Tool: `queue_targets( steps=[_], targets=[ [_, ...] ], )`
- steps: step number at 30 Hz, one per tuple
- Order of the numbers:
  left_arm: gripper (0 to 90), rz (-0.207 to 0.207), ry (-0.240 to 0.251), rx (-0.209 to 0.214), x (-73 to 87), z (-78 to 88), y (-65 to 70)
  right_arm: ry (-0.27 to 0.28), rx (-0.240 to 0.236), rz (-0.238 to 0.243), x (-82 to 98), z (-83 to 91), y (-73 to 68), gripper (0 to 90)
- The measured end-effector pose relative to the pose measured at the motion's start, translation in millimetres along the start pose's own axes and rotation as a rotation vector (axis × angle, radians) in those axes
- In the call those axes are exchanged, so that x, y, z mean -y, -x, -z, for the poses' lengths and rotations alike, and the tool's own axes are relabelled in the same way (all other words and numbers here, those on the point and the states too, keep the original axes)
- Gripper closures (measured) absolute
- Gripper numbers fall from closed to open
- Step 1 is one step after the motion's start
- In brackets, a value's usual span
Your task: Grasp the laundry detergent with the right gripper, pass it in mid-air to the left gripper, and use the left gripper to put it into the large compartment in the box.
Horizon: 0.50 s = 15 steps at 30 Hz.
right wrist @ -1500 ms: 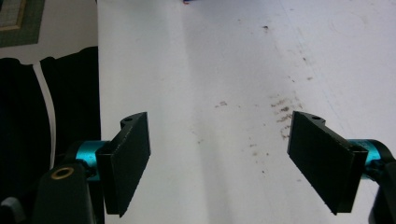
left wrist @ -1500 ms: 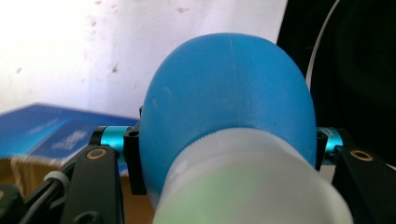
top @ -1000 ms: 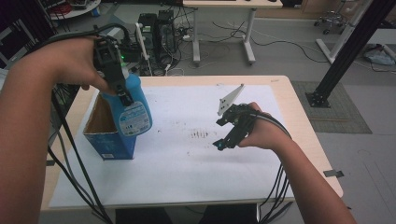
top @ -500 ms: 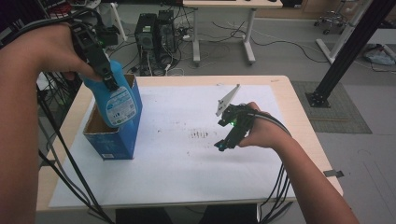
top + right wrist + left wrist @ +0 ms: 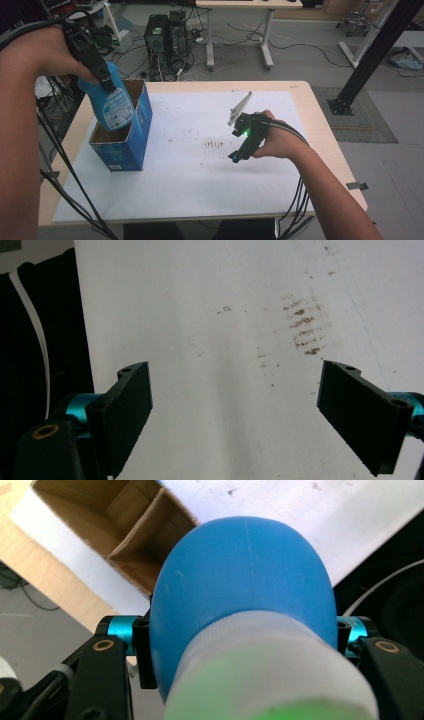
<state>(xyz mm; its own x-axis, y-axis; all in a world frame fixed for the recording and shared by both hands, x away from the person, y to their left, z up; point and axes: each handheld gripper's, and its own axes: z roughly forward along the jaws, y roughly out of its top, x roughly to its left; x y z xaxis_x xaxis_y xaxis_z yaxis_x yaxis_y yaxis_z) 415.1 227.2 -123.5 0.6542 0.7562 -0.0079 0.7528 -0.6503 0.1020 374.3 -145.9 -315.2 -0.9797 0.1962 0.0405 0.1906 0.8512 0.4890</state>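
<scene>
Carried blue bottle (image 5: 111,100), clamped in left gripper (image 5: 102,75), from beside the cardboard box (image 5: 131,135) to above its opening; probably ready for lowering. Right gripper (image 5: 239,154) just spread, empty.

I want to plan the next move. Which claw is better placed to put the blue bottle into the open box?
The left claw: it is shut on the blue bottle, held tilted at the open box. The right claw is open above the white sheet, apart from both.
</scene>
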Motion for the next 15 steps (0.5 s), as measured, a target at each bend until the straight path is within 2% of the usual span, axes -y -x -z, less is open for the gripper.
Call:
queue_targets(
  steps=[2, 9, 15],
  targets=[
    [38.7, 0.024, 0.004, -0.005, 2.1, -4.9, -7.2, -0.013, -0.001, -0.001, 0.4, -1.6, 1.1, 13.7],
    [38.6, 0.029, -0.004, 0.001, 4.4, -17.8, -15.5, -0.022, -0.003, -0.005, -0.6, -3.2, 0.7, 13.7],
    [38.6, 0.006, -0.007, 0.014, 7.6, -47.4, -23.5, -0.027, -0.002, -0.002, -2.8, -6.6, 0.3, 13.7]
  ],
)
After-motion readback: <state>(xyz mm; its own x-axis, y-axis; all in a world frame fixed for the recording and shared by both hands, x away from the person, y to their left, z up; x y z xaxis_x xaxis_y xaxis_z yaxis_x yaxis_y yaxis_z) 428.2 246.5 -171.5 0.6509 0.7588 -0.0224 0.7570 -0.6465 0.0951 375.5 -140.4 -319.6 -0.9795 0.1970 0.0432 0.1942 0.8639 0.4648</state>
